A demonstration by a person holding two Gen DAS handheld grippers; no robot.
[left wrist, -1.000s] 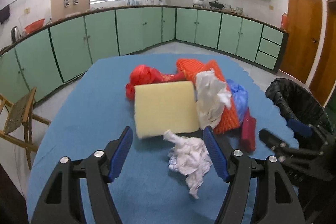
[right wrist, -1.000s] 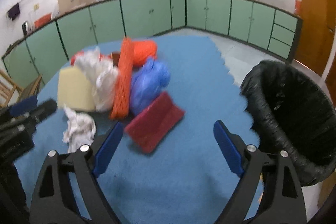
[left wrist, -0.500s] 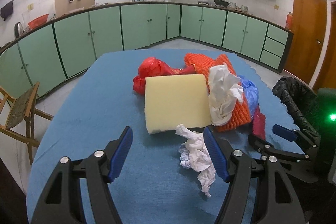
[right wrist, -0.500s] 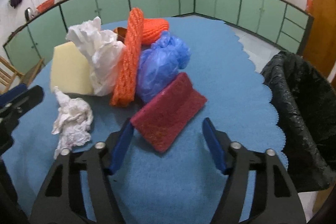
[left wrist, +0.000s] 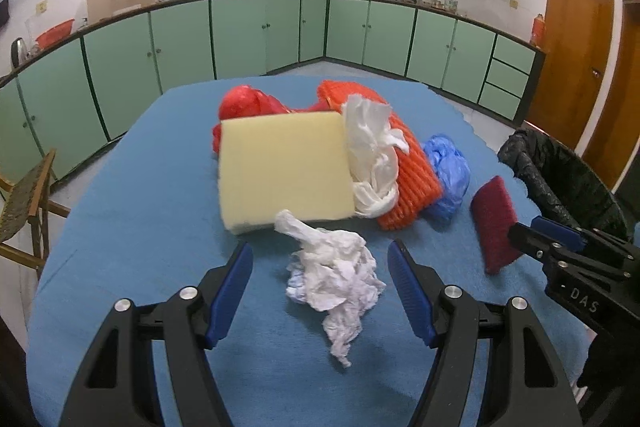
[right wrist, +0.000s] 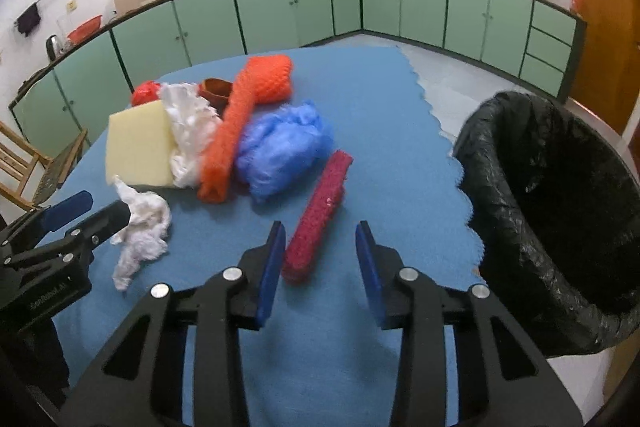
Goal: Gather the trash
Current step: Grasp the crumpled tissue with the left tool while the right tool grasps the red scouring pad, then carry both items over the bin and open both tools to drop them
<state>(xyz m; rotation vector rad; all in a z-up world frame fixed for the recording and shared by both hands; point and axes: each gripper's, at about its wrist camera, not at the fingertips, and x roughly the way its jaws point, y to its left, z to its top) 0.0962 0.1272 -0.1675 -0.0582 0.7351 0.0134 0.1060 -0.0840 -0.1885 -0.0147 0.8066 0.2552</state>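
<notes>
Tissue wad (left wrist: 336, 267) in front of foam (left wrist: 284, 167); bin (right wrist: 560, 227) right of table (right wrist: 380, 107).

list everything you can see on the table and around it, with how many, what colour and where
table: one, blue cloth, centre
foam block: one, pale yellow, left of the pile
crumpled tissue: one, white, between the left jaws, untouched
white bag: one, white, against the foam block
foam net: one, orange, middle of the pile
red bag: one, red, behind the foam block
blue bag: one, blue, right of the net
scouring pad: one, dark red, on edge between the right jaws
bin: one, black liner, right of the table
left hand-held gripper: one, black and blue, open
right hand-held gripper: one, black and blue, closing on the pad
</notes>
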